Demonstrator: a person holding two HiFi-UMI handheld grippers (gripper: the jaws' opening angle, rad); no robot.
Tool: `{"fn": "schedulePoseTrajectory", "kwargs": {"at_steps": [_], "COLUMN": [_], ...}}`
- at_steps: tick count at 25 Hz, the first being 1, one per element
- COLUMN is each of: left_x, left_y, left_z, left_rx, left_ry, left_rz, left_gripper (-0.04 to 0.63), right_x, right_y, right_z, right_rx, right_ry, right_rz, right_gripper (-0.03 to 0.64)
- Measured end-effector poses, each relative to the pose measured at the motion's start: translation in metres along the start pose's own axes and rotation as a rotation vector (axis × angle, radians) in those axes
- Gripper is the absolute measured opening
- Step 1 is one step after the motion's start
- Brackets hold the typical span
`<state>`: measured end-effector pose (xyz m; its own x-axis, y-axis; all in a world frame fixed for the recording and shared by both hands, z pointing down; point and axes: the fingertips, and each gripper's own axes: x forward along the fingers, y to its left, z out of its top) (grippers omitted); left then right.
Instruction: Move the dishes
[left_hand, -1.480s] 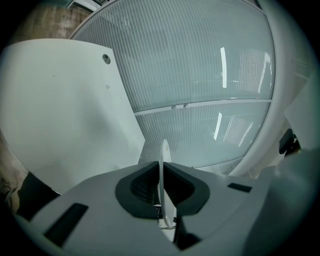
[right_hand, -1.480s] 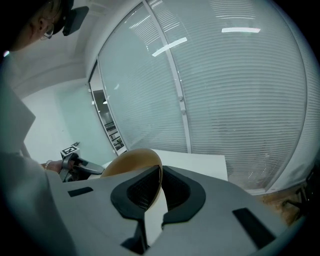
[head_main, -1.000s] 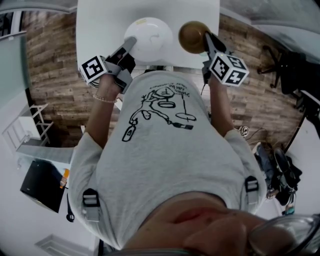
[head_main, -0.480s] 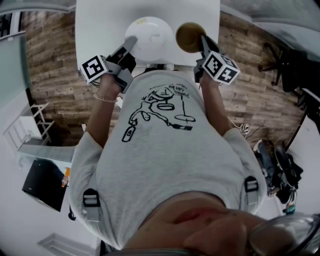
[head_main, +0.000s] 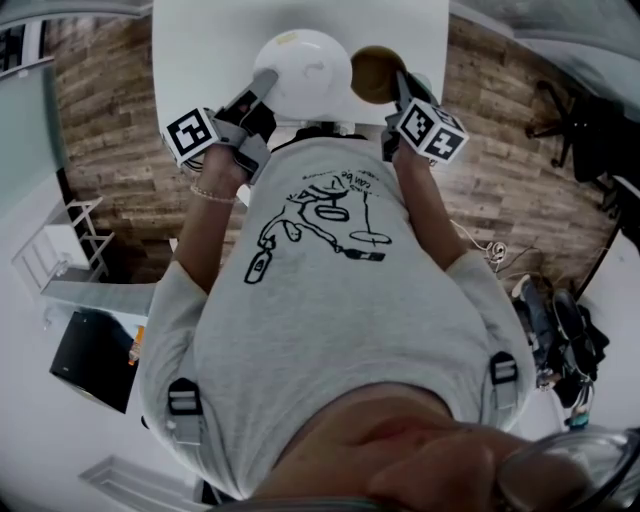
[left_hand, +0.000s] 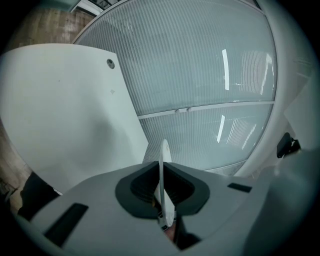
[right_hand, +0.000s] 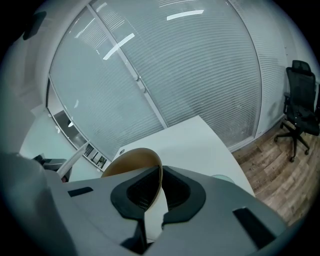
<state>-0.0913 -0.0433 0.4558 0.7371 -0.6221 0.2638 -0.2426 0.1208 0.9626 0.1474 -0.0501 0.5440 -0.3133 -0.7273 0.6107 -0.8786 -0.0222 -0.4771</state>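
In the head view a white dish (head_main: 300, 68) and a brown bowl (head_main: 374, 72) hang side by side over the near end of a white table (head_main: 200, 50). My left gripper (head_main: 264, 84) is shut on the white dish's near rim. In the left gripper view that dish (left_hand: 163, 160) stands edge-on between the pads of my left gripper (left_hand: 162, 189). My right gripper (head_main: 399, 86) is shut on the brown bowl's right rim. The right gripper view shows the bowl (right_hand: 131, 162) tilted, its wall pinched in my right gripper (right_hand: 159, 191) above the table (right_hand: 195, 142).
A frosted glass wall (left_hand: 200, 75) runs behind the table. A black office chair (right_hand: 300, 107) stands on the wooden floor at the right, also in the head view as the chair (head_main: 575, 120). A small pale green thing (right_hand: 220, 177) lies near the table's right edge.
My right gripper has sunk with the brown bowl and shifted a little left, closer to the white dish, rolling as it went. The left gripper and white dish have stayed put.
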Motion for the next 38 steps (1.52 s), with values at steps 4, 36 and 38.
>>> {"fn": "schedulePoseTrajectory", "kwargs": {"at_steps": [4, 36, 38], "left_x": [-0.001, -0.007, -0.008], "left_y": [0.0, 0.021, 0.024], "left_z": [-0.001, -0.002, -0.002], "left_rx": [-0.001, 0.01, 0.007], "left_ry": [-0.003, -0.01, -0.009], "left_rz": [0.002, 0.015, 0.016], "left_gripper": [0.018, 0.018, 0.018], "right_x": [0.006, 0.054, 0.059], "right_y": [-0.007, -0.061, -0.065], "right_z": [-0.014, -0.097, -0.1], "right_rx": [0.013, 0.127, 0.124], "right_ry": [0.017, 0.071, 0.063], "right_rz": [-0.018, -0.136, -0.146], "right_gripper": [0.043, 0.043, 0.043]}}
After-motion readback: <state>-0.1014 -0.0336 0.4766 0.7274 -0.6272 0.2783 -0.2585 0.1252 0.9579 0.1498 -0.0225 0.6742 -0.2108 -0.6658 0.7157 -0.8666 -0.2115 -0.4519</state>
